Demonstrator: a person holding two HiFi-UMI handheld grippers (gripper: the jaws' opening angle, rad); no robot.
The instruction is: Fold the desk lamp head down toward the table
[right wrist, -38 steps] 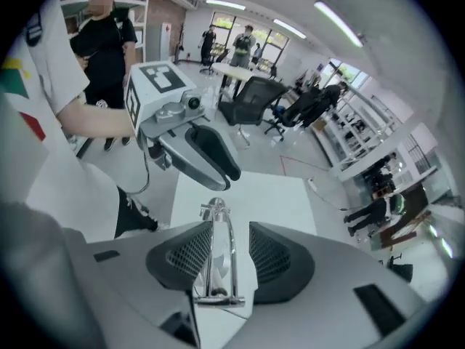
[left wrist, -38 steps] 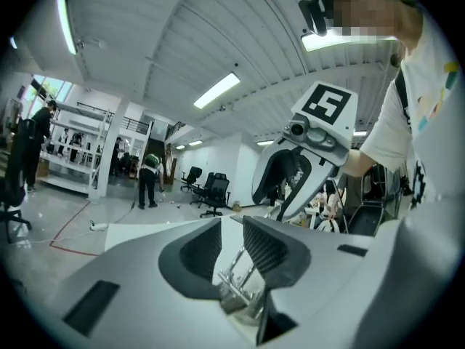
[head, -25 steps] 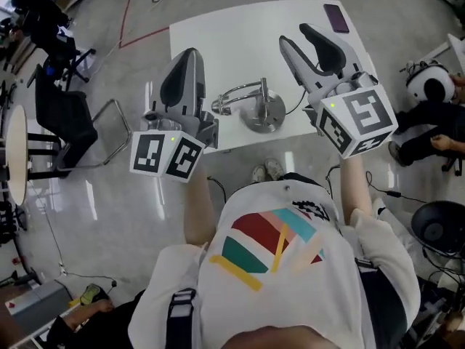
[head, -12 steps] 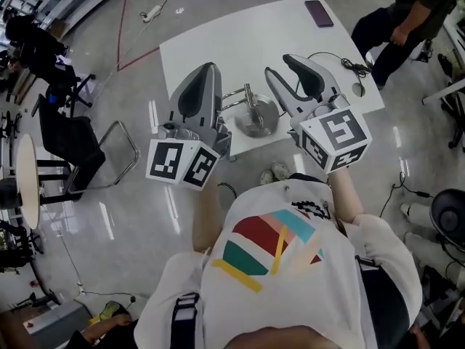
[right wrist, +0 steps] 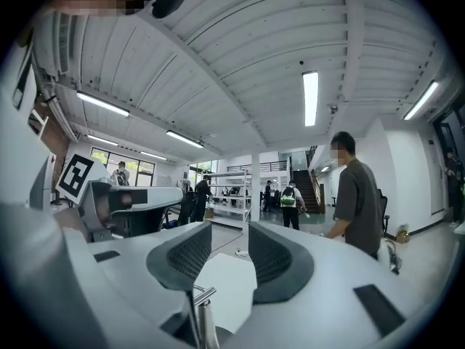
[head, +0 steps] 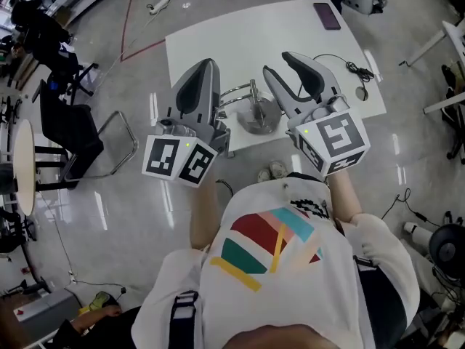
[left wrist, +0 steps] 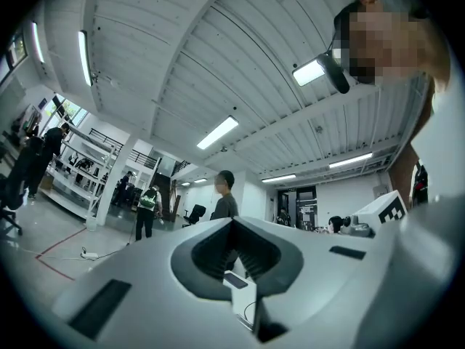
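Left claw [left wrist: 232,221] pressed together, empty; right claw [right wrist: 230,227] slightly parted, nothing between its pads. Chrome desk lamp [head: 256,112] stands between the two claws, on the white surface [head: 218,42] near its front edge. Dark phone [head: 327,15] lies beyond the right claw; black chair [head: 69,133] on the glossy grey floor [head: 131,217], left of the left claw.

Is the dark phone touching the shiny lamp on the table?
Apart. The head view shows the phone at the far corner of the table and the lamp near the front edge, with bare white surface between them.
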